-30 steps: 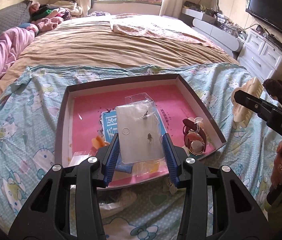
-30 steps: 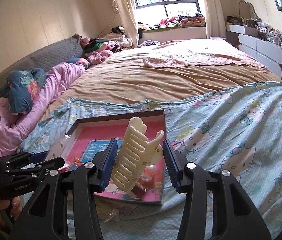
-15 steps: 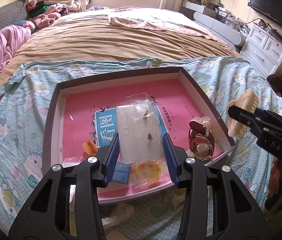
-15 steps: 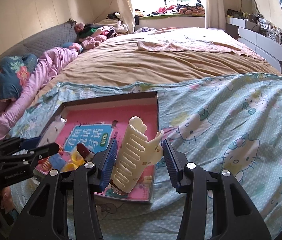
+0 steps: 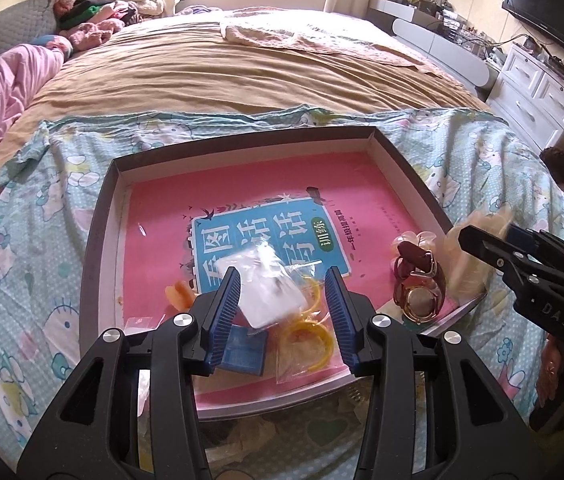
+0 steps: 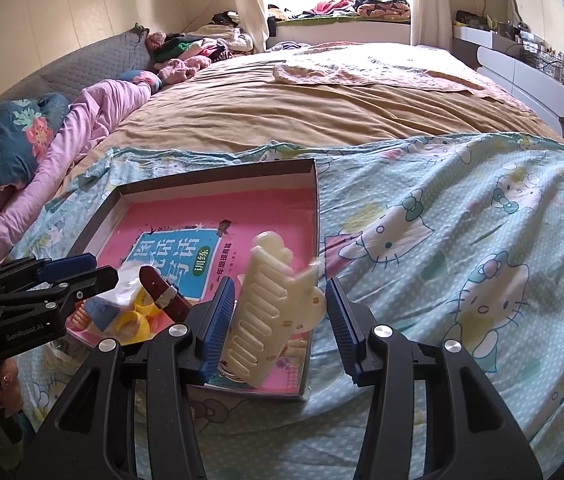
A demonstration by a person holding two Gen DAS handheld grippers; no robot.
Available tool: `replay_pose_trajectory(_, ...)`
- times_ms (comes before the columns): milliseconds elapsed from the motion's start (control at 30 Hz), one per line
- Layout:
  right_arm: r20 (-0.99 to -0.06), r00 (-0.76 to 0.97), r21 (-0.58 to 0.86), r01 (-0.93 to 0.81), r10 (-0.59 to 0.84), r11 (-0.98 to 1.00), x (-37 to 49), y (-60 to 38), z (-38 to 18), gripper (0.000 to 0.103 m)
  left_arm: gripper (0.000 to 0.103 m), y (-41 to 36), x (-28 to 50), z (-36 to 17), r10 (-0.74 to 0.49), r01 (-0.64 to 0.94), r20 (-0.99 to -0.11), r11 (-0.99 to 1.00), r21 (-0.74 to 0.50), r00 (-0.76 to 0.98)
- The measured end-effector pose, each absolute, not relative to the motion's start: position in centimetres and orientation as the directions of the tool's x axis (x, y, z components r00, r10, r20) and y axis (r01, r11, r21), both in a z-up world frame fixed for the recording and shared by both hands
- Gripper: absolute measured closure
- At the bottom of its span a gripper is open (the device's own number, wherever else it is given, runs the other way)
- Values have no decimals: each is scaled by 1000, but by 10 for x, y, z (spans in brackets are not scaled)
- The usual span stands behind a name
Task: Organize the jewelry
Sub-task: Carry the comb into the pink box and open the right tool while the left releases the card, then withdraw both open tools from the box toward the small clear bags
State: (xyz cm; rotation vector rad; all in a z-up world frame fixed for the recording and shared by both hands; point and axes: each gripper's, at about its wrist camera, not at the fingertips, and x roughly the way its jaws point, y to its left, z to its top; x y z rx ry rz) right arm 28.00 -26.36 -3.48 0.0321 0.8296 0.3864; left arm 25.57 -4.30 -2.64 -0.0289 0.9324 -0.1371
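Here, left gripper [image 5: 284, 312] wide open, clear plastic earring packet [image 5: 270, 286] loose between fingers; right gripper [image 6: 280, 320] open around cream plastic hair claw [image 6: 268, 312], tray [image 6: 218, 184] at 11 o'clock.

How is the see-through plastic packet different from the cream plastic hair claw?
The clear plastic packet is thin, flat and see-through; the cream plastic hair claw is thick, solid and has rows of teeth. The packet sits between the fingers of the left gripper, the claw between those of the right gripper. Both are over the dark-rimmed box and look blurred.
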Motion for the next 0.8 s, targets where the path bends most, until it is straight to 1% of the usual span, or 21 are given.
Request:
replay_pose_trajectory(100, -706, 617, 179, -320, 348, 930, 278, -264, -33, 43, 67, -43, 255, -26, -133, 107, -797, 991, -87, 589)
replay_pose_trajectory(133, -703, 619, 180, -321, 350, 930, 276, -264, -31, 41, 67, -42, 254, -26, -134, 107, -797, 990, -88, 589)
replay_pose_trajectory(200, -694, 628, 185, -318, 353, 930, 272, -266, -27, 32, 65, -42, 252, -24, -136, 106, -796, 990, -90, 590)
replay_pose_trajectory(267, -681, 641, 191, -310, 353, 931, 268, -269, -22, 24, 56, -41, 249, -22, -136, 104, -792, 990, -92, 595)
replay_pose_trajectory(300, -671, 651, 198, -305, 356, 932, 265, -271, -19, 21, 55, -40, 248, -21, -137, 104, -791, 990, -94, 597)
replay_pose_trajectory(333, -662, 658, 205, -301, 358, 931, 262, -274, -16, 19, 52, -40, 246, -20, -139, 103, -789, 990, -95, 599)
replay_pose_trajectory(400, -649, 670, 216, -294, 361, 931, 257, -278, -9, 15, 43, -39, 243, -16, -135, 98, -784, 991, -95, 606)
replay_pose_trajectory(433, -640, 677, 220, -290, 362, 931, 254, -281, -6, 14, 35, -38, 240, -14, -133, 94, -778, 991, -95, 614)
replay_pose_trajectory(500, -626, 689, 229, -285, 365, 931, 249, -285, 0, 12, 33, -36, 237, -11, -131, 89, -773, 991, -97, 621)
replay_pose_trajectory(567, -613, 697, 239, -286, 373, 928, 244, -288, 5, 10, 22, -33, 233, -8, -124, 79, -769, 992, -95, 627)
replay_pose_trajectory(633, -604, 702, 238, -292, 377, 926, 238, -289, 10, 10, 21, -30, 227, -3, -121, 74, -760, 993, -96, 639)
replay_pose_trajectory(733, -593, 709, 235, -303, 383, 924, 231, -290, 17, 9, 15, -27, 220, 2, -115, 68, -751, 993, -93, 650)
replay_pose_trajectory(800, -589, 711, 234, -306, 385, 923, 227, -289, 19, 9, 15, -23, 215, 4, -107, 61, -746, 994, -89, 658)
